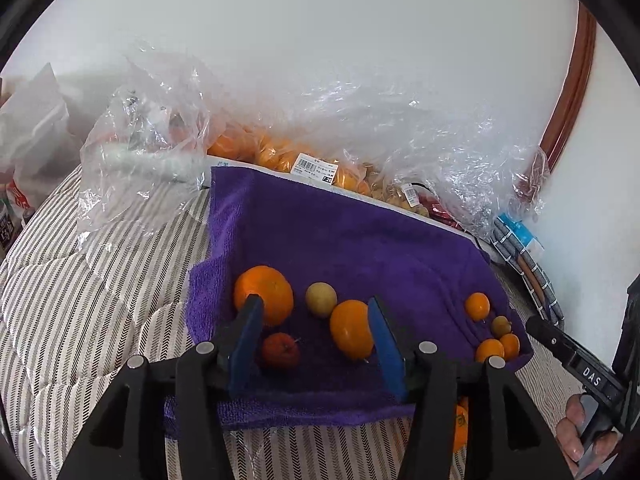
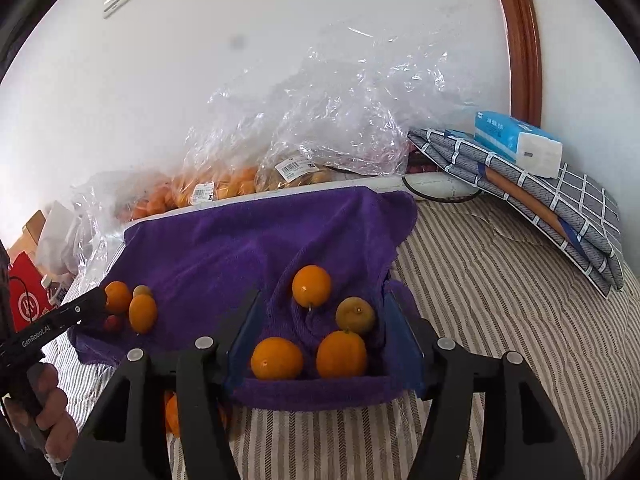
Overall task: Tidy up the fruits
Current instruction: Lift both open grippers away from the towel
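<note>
A purple towel lies on a striped bed, and it also shows in the right wrist view. In the left wrist view a large orange, a yellowish round fruit, an oval orange fruit and a small red fruit lie on it. My left gripper is open above them, empty. In the right wrist view three orange fruits and a yellow-green fruit lie between the fingers of my open right gripper.
Clear plastic bags of oranges and other fruit lie behind the towel by the wall. A folded checked cloth with a tissue pack sits at the right. An orange item lies under the towel's front edge. A red bag stands left.
</note>
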Demonstrator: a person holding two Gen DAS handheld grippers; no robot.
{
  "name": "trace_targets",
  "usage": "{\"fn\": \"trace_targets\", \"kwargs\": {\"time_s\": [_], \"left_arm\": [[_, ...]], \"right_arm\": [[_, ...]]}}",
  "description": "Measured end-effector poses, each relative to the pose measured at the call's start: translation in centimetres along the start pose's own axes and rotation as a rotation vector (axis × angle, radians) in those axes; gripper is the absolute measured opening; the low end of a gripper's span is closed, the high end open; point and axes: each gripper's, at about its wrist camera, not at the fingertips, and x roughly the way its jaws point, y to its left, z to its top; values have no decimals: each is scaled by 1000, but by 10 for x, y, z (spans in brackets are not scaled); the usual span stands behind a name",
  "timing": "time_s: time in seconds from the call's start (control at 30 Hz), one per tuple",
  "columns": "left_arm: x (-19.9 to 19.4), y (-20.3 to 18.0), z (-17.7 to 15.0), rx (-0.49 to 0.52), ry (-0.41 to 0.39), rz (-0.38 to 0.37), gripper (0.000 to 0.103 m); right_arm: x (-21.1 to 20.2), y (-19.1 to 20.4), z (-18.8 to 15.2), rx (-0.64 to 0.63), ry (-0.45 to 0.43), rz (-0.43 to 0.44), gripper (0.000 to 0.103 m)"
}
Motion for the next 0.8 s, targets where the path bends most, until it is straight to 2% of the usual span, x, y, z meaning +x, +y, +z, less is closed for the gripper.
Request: {"fn": "trace_targets", "kwargs": {"time_s": [0.1, 0.37, 0.47, 0.6, 0.67, 0.8], "left_arm": [[-3, -2, -1, 7, -10, 5, 57], [-16, 0, -10, 22, -30, 58, 57], [-28, 5, -20, 15, -26, 55, 57], [-50, 6, -38, 49, -33, 100, 58], [-62, 7, -46, 56, -39, 85, 57], [-76, 7, -59, 90, -42, 107, 59]], "right_arm": [[-9, 2, -11, 11, 24, 16, 61], [-26, 16, -37, 37, 56, 43, 61], [-27, 21, -44, 38, 78, 46, 61], [-28, 26, -52, 23, 97, 45, 61], [-30, 27, -55, 25, 96, 51, 61], [-33, 27, -60, 42, 106, 72, 61]]}}
